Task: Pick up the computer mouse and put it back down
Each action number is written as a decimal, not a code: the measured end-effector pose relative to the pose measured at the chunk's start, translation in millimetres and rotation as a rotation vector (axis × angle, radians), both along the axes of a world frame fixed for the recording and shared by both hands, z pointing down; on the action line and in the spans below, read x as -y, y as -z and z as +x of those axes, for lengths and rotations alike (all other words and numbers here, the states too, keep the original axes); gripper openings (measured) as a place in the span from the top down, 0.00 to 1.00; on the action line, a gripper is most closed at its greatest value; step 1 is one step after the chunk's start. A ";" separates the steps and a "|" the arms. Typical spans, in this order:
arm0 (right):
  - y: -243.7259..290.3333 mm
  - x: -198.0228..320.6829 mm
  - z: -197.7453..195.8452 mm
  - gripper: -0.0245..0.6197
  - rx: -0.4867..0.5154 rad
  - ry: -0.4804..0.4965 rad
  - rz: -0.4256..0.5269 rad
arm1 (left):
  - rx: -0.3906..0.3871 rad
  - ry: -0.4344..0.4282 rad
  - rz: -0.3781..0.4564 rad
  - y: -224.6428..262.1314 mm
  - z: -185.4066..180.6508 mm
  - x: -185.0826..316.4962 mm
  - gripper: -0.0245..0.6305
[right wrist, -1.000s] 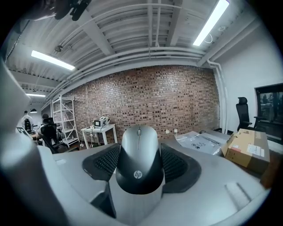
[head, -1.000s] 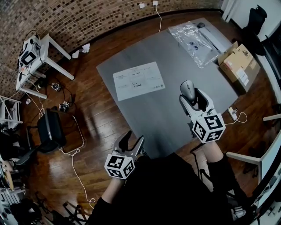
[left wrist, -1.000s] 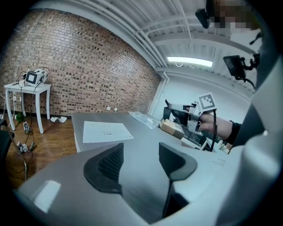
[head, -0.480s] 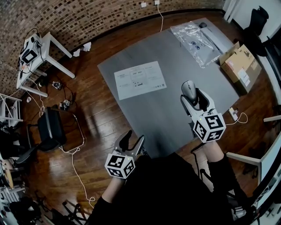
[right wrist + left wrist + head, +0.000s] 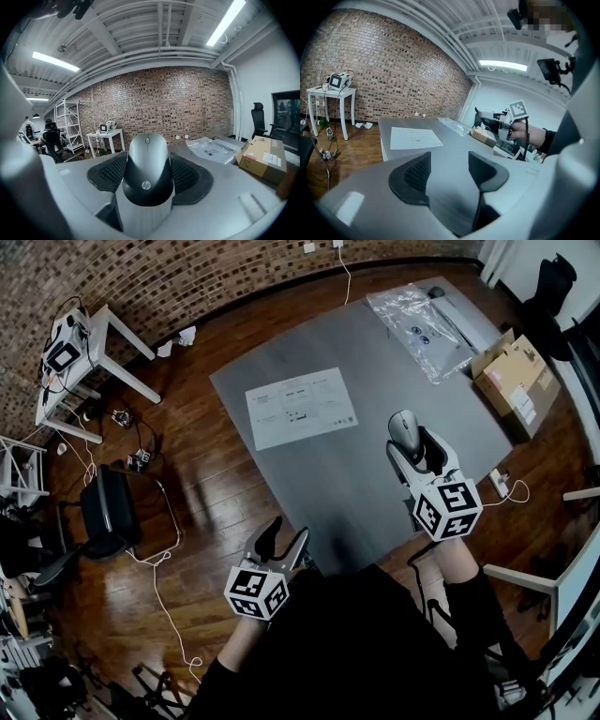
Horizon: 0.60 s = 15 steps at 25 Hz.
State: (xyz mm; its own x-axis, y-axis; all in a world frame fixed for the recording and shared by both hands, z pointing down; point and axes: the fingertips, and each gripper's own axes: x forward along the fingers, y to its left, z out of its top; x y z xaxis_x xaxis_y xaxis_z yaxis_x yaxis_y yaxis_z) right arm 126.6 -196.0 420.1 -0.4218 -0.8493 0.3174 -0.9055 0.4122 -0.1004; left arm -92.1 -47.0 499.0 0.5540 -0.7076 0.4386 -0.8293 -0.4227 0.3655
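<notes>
A grey and black computer mouse [image 5: 146, 154] sits between the jaws of my right gripper [image 5: 147, 165], whose ribbed pads [image 5: 187, 174] press on both its sides. In the head view the mouse [image 5: 404, 427] is held above the right part of the grey table [image 5: 375, 362], with my right gripper [image 5: 413, 444] shut on it. My left gripper [image 5: 281, 538] hangs off the table's near left corner, over the wooden floor. Its jaws stand open with nothing between them, as the left gripper view [image 5: 449, 165] shows. The raised right gripper [image 5: 499, 123] also appears there.
A printed paper sheet [image 5: 300, 408] lies mid-table and a clear plastic bag [image 5: 422, 320] with small parts lies at the far end. A cardboard box [image 5: 516, 371] stands right of the table. A white side table [image 5: 75, 352], a black chair [image 5: 108, 512] and loose cables stand at the left.
</notes>
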 end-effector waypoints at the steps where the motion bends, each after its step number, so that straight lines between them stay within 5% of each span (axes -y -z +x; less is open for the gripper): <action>1: -0.9 0.5 -0.4 0.50 -0.001 0.001 -0.002 | 0.000 0.002 -0.001 -0.2 -0.4 -0.1 0.60; 15: -29.8 14.5 -15.4 0.50 -0.041 0.026 -0.056 | -0.004 0.046 -0.030 -7.5 -14.2 0.4 0.60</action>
